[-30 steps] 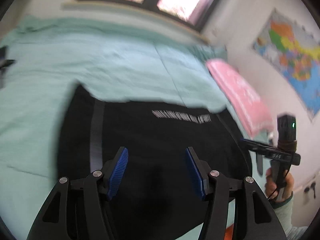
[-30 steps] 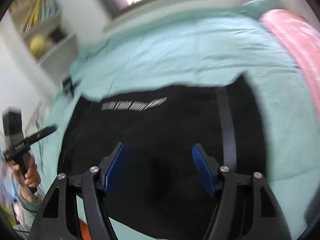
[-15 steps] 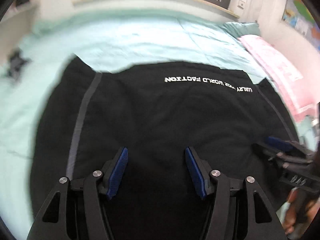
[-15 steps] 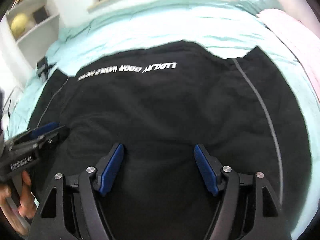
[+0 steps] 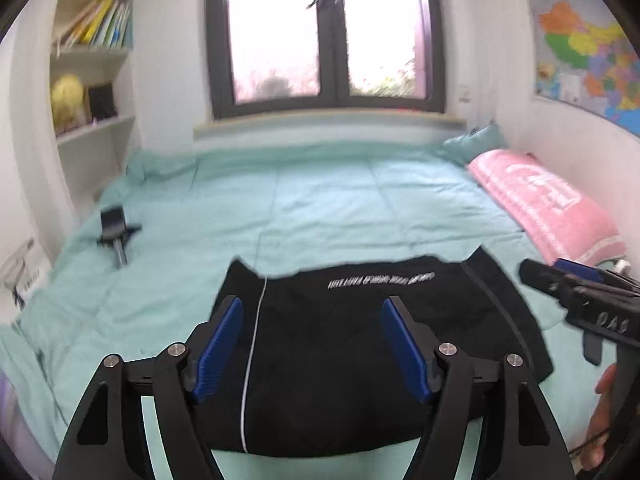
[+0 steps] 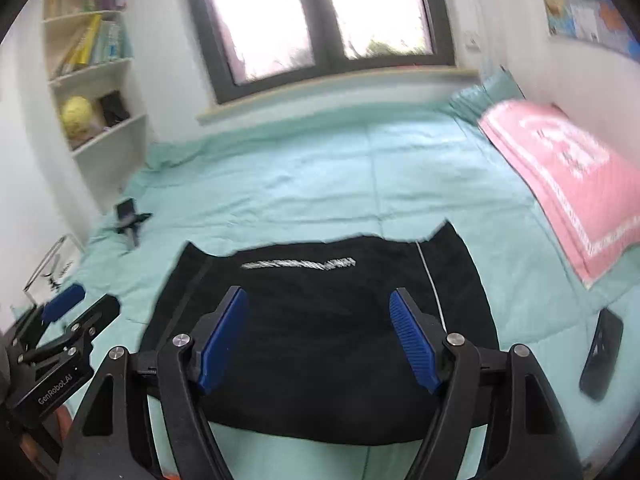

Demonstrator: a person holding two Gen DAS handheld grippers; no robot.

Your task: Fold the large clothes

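Garment (image 5: 360,340) flat on bed (image 5: 320,200), beneath both grippers' wide-open, empty jaws.

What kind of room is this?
Most likely a bedroom: a bed with a teal quilt, a pink pillow by the wall, and a bookshelf beside the window.

Open teal bedspread (image 5: 320,208) beyond both sets of spread jaws, past the flat black garment with white lettering (image 5: 360,340). Left of the jaws, a small black stand (image 5: 116,232) on the cover. Right of them, a pink pillow (image 6: 568,176) along the wall and a dark phone (image 6: 602,354) lying flat.
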